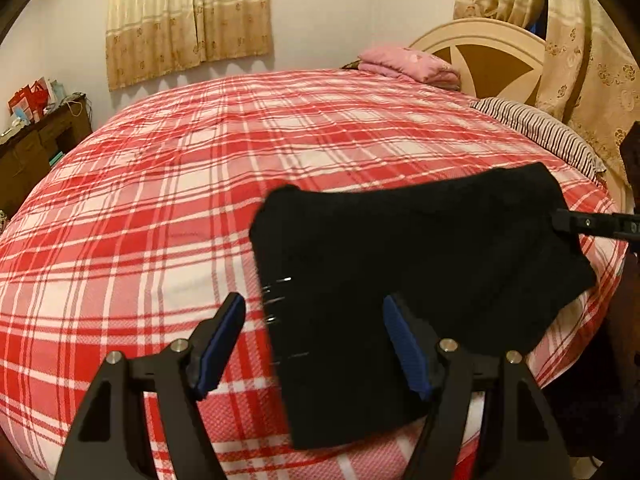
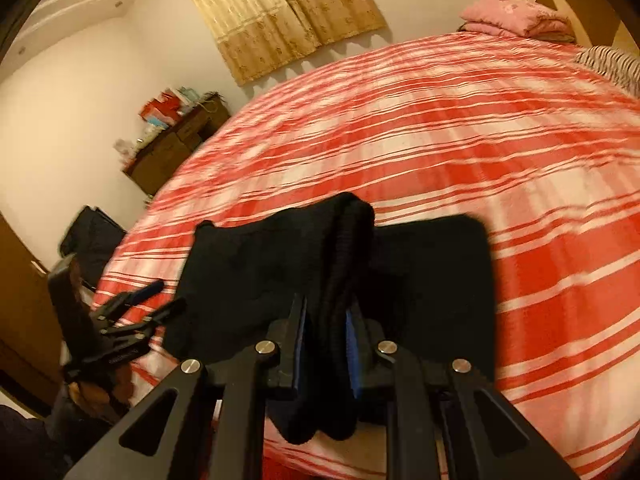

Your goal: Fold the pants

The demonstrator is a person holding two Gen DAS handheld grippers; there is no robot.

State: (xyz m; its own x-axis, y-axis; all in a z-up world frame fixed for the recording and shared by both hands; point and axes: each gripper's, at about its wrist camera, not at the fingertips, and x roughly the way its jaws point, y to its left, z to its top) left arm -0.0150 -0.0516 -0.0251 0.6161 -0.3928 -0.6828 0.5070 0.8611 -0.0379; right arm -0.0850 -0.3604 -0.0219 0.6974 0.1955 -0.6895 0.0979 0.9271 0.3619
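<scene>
Your right gripper (image 2: 326, 332) is clamped narrow on a thick bunch of the black pants (image 1: 400, 280), which lie folded on the plaid bedspread (image 1: 160, 200) near the bed's edge at 5 o'clock in the left wrist view. Your left gripper (image 1: 314, 340) stands wide, nothing pinched, its right finger over the cloth. Risk: w/ only one side held, pulling could drag the stack, skew the fold, or slide it off the edge. Bunched grip may also slip.

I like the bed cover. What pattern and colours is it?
The bedspread is red and white plaid, sharpest in the left wrist view.
</scene>
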